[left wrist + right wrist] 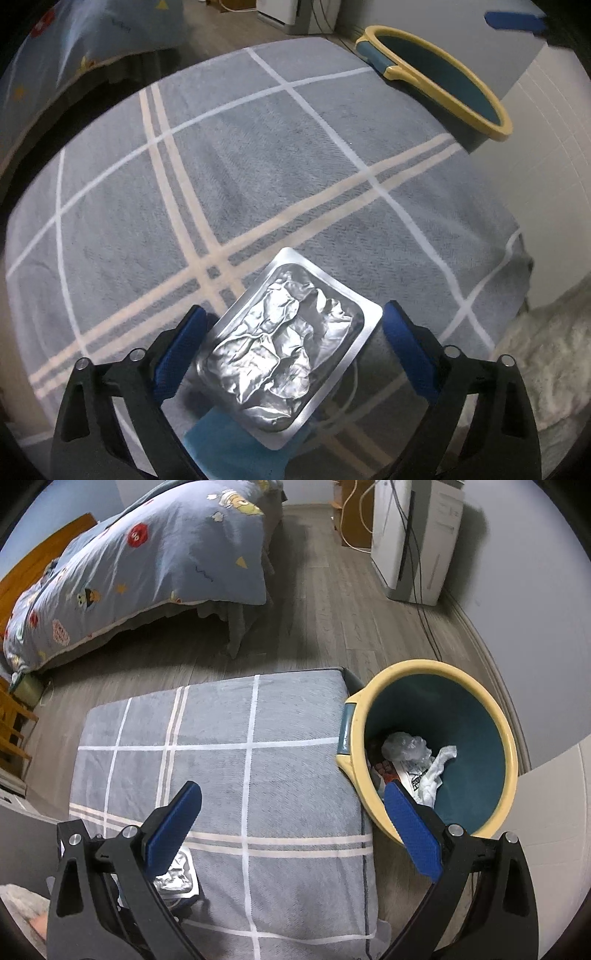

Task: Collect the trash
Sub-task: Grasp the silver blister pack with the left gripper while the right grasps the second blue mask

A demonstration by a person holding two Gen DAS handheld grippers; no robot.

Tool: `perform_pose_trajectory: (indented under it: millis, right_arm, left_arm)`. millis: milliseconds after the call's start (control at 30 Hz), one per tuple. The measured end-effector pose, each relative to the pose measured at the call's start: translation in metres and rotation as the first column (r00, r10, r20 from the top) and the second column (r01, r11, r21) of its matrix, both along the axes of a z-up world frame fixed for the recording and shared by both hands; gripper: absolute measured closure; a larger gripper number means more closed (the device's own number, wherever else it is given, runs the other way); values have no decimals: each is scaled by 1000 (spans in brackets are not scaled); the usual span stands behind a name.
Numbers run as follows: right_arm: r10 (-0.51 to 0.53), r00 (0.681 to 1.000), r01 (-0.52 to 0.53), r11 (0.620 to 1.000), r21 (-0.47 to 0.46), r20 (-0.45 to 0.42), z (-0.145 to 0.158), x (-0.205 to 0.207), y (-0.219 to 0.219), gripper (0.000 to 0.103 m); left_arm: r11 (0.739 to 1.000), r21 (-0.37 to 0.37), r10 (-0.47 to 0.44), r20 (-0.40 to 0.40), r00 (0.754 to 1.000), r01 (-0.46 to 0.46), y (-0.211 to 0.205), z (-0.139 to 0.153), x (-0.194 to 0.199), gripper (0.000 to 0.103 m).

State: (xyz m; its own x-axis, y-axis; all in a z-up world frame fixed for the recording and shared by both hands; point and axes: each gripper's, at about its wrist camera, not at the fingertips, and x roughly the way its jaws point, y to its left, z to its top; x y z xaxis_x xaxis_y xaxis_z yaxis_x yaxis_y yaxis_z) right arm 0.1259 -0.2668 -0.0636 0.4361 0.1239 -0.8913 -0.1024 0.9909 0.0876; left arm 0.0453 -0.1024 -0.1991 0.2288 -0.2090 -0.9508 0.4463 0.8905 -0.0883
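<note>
A crumpled silver foil pack (284, 350) lies on the grey plaid cushion (258, 177), on top of a blue face mask (229, 446). My left gripper (291, 347) is open, its blue fingers either side of the pack. The pack also shows in the right wrist view (177, 875), behind my left finger. My right gripper (295, 812) is open and empty, above the cushion's right edge (354, 775). The yellow-rimmed teal bin (506, 760) stands right of the cushion and holds crumpled paper and wrappers (417, 760). The bin also shows in the left wrist view (443, 74), at the far right.
A bed with a blue patterned duvet (147, 565) stands beyond the cushion on the wood floor (325, 609). A white appliance with cables (413, 535) stands at the far wall. A white fluffy fabric (546, 350) lies to the right of the cushion.
</note>
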Motion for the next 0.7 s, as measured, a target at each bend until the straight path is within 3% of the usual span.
perform_pose_trajectory:
  millis: [167, 333, 433, 633, 667, 700]
  right_arm:
    - [9, 1000, -9, 1000, -16, -6, -4, 0, 2, 6]
    - [4, 1000, -5, 1000, -22, -14, -6, -5, 4, 6]
    - [9, 1000, -10, 1000, -28, -19, -7, -9, 7, 6]
    - [22, 999, -24, 999, -39, -41, -16, -24, 19, 6]
    - [25, 998, -27, 999, -38, -53, -20, -29, 22, 6]
    - [31, 997, -33, 999, -32, -68, -24, -33, 26, 6]
  left_arm:
    - [999, -5, 51, 3, 999, -51, 10, 4, 6, 27]
    - [990, 35, 138, 20, 990, -139, 30, 5, 13, 30]
    - [975, 33, 219, 57, 974, -221, 48, 13, 20, 31]
    - [934, -44, 357, 87, 930, -354, 86, 37, 27, 31]
    - [926, -69, 377, 87, 922, -372, 93, 42, 27, 52]
    - [919, -89, 391, 68, 918, -384, 99, 44, 30, 63]
